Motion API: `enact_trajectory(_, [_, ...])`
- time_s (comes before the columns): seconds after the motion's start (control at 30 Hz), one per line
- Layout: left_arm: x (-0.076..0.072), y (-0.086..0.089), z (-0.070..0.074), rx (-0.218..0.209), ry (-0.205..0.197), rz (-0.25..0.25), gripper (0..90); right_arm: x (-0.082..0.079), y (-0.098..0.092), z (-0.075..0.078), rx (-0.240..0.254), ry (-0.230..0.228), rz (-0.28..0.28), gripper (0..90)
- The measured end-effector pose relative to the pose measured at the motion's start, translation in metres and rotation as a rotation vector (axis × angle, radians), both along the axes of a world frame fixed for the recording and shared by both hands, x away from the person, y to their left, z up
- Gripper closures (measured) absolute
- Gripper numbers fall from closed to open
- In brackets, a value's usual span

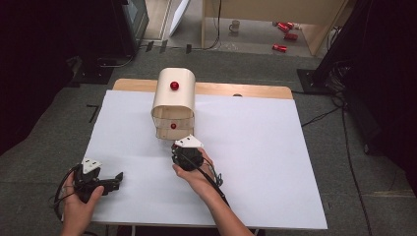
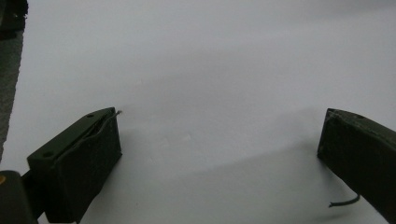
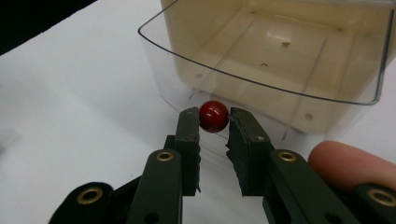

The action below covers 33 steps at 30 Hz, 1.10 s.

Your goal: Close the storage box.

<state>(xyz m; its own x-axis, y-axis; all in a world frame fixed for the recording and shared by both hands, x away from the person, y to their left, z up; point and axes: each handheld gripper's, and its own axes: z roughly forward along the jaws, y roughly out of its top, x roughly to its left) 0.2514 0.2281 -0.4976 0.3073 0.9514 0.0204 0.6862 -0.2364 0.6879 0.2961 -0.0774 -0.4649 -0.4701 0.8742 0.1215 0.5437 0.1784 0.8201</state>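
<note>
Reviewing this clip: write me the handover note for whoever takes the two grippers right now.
Right gripper: shut on the red knob of the lower drawer of the cream drawer box.
Left gripper: open, nothing between its jaws, resting over the white sheet at the table's near left.
Things: the box stands at the far middle of the sheet; its upper red knob is untouched. The clear lower drawer is pulled partly out and looks empty.
Done: knob gripped, drawer opened some way.
Left: probably finish the drawer's travel, then release the knob.
</note>
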Motion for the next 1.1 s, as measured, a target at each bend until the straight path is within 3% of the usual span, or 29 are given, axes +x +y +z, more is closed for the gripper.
enact_trajectory(0.97, [0.000,0.000,0.000,0.003,0.002,-0.002,0.0,0.020,-0.005,0.003,-0.003,-0.022,-0.019,74.2])
enact_trajectory(1.1, [0.000,0.000,0.000,0.002,0.002,-0.002,0.0,0.019,-0.007,0.003,0.005,-0.020,-0.019,68.9])
